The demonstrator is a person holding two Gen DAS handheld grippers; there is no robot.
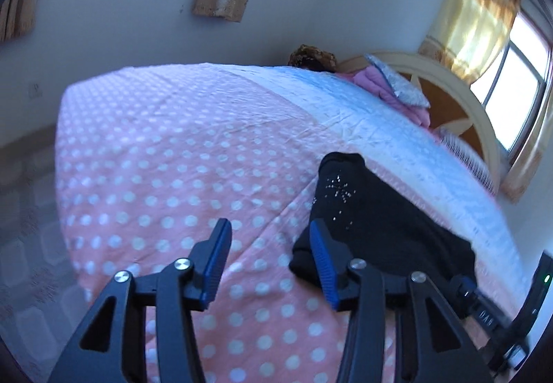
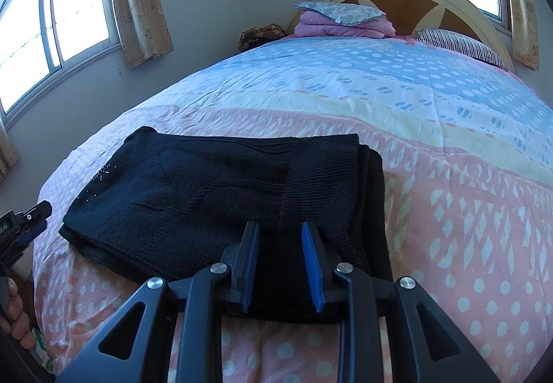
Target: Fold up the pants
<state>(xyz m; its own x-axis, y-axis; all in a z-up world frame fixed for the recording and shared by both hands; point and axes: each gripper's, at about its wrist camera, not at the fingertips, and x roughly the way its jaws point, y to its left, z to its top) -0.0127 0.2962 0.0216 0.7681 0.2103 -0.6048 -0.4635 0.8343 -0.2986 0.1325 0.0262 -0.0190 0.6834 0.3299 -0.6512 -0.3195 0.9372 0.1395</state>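
Pants [image 2: 221, 196] folded, long axis along the bed [image 2: 449, 210] near edge. Right gripper [image 2: 280, 262] over right end, jaws apart, empty; left gripper [image 1: 268, 262] off left end, apart.

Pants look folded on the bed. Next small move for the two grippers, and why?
Probably back both grippers off the bed. The black pants already lie as a compact folded stack on the bedspread. The right gripper hovers at their near edge with open jaws gripping no cloth, and the left gripper is open beside them over bare bedspread.
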